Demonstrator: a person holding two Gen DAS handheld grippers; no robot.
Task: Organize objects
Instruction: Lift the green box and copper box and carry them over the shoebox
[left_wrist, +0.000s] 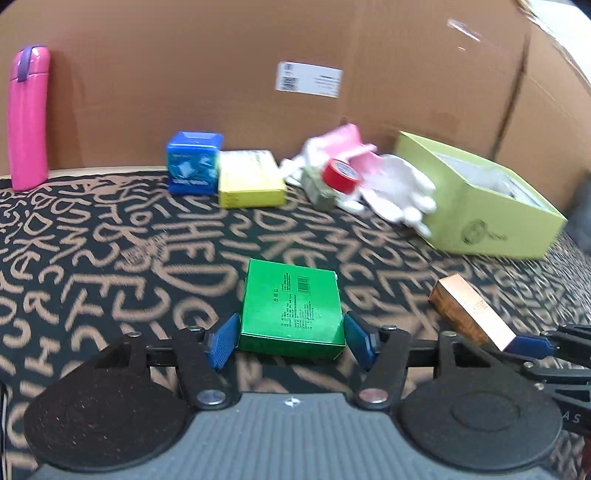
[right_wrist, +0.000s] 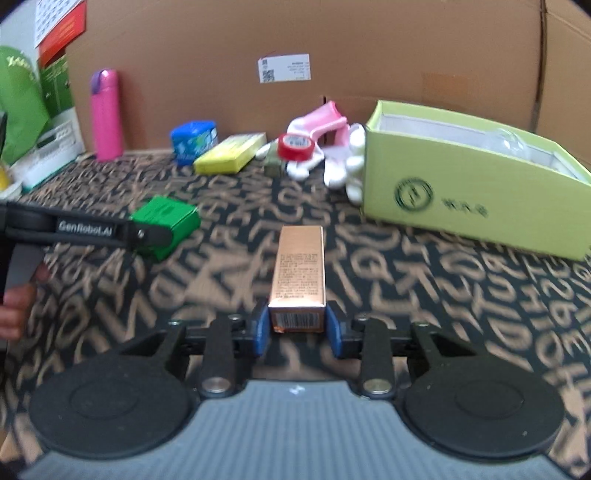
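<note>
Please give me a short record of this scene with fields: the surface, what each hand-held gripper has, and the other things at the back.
surface: dark cloth with tan letter pattern
left hand-held gripper: pads against sides of green box
right hand-held gripper: shut on copper box, held by its near end
open container: lime box, at right
back row: pink bottle upright, blue cube, yellow box, red tape roll, white and pink gloves
backdrop: cardboard wall
</note>
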